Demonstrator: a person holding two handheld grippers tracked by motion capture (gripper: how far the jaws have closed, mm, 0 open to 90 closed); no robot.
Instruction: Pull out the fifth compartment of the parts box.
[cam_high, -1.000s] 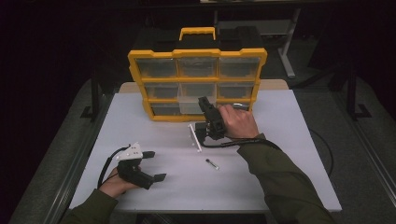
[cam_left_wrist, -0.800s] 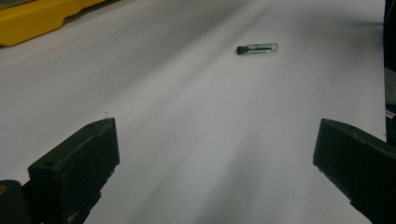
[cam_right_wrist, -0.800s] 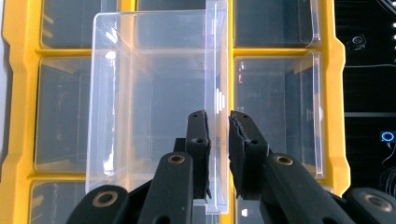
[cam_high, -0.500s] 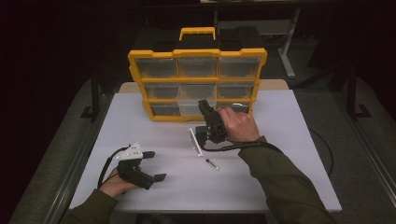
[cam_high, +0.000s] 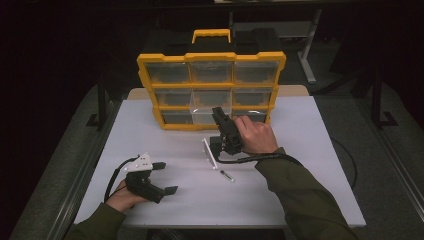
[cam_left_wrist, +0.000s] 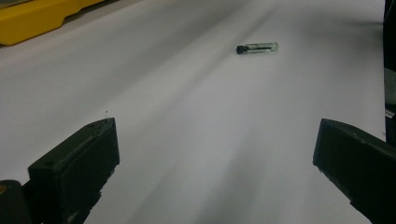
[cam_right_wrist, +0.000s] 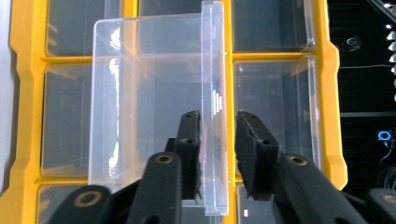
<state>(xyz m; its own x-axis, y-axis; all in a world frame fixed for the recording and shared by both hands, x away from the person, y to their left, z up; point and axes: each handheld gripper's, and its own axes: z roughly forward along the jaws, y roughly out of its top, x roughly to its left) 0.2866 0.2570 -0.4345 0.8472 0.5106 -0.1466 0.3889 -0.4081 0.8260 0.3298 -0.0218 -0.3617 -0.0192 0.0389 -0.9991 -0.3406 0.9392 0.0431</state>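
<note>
Straddling the clear drawer's (cam_right_wrist: 154, 102) front lip, the right gripper (cam_right_wrist: 218, 140) has just eased apart; organizer (cam_high: 145, 75) behind, vial (cam_high: 226, 175) nearby; left gripper (cam_high: 162, 177) spread, empty.

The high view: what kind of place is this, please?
Probably a lab or workshop bench set up for recording. A white table stands in a dark room, a yellow organizer with clear drawers stands on it, and metal frame legs show behind.
</note>
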